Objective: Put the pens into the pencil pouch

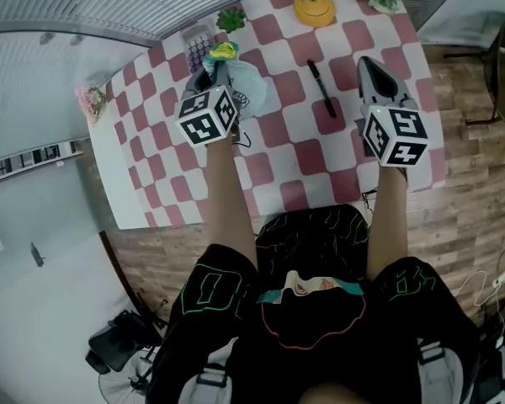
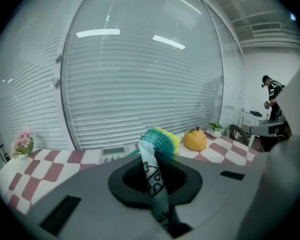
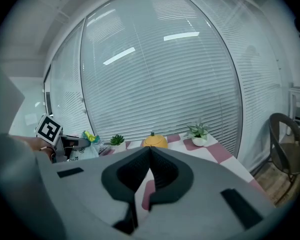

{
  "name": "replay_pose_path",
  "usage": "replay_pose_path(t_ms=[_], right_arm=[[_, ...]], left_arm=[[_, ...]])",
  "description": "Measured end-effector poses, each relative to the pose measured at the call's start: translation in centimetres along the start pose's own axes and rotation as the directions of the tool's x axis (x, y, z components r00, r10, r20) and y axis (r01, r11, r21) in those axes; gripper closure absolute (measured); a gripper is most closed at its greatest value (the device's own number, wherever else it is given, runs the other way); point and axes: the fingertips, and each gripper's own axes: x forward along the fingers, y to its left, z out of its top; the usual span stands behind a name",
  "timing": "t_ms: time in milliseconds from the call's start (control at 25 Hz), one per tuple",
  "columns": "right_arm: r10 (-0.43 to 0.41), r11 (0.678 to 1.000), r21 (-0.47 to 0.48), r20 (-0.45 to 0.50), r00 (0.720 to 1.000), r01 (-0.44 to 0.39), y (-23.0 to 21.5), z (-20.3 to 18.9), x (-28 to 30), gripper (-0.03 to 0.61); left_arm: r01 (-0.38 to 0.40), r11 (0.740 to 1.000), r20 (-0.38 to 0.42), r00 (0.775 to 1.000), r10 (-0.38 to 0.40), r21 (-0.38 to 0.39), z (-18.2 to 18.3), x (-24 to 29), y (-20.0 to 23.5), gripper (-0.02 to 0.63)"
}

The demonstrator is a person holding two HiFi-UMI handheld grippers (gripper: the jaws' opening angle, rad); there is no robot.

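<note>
Left hand-held gripper (image 1: 210, 74) tight on pencil pouch (image 1: 249, 87); pen (image 1: 321, 88) near closed, empty right hand-held gripper (image 1: 369, 62)

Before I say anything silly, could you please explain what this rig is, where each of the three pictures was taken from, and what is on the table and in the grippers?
There is no robot here: a person holds a two-jaw gripper in each hand. The head view looks down from a camera on the person's head. The other two cameras ride on the grippers and look along their jaws. On the checked table lie a black pen, an orange pumpkin-shaped thing and a small green plant. The left gripper is shut on a fold of the pencil pouch, which its own view shows between the jaws. The right gripper is shut and holds nothing; in the head view it is to the right of the pen.
</note>
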Motion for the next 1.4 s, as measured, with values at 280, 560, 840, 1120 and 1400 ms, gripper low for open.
replay_pose_path(t_ms=[280,560,840,1120,1400], right_arm=[[0.070,0.992,-0.108,0.053,0.996,-0.064,4.9,3.5,0.4,0.589],[0.208,0.958,-0.236,0.179,0.962,-0.163,11.8,8.5,-0.7,0.589],[0.296,0.917,-0.341,0.238,0.925,-0.205,17.2,11.3,-1.7,0.589],[0.307,0.906,-0.377,0.271,0.912,-0.193,19.5,12.5,-3.2,0.589],[0.323,0.901,-0.393,0.320,0.891,-0.185,18.4,13.2,-6.2,0.589]], left_arm=[[-0.107,0.991,0.251,0.960,0.124,-0.083,4.2,-7.0,3.4,0.600],[-0.081,0.992,0.450,0.886,0.116,-0.097,7.3,-13.2,6.2,0.600],[-0.066,0.995,0.555,0.827,0.094,-0.071,9.5,-17.3,8.5,0.600],[0.045,0.999,0.633,0.774,-0.019,-0.025,11.1,-18.9,7.9,0.598],[0.352,0.926,0.656,0.669,-0.350,0.136,11.8,-18.8,1.2,0.598]])
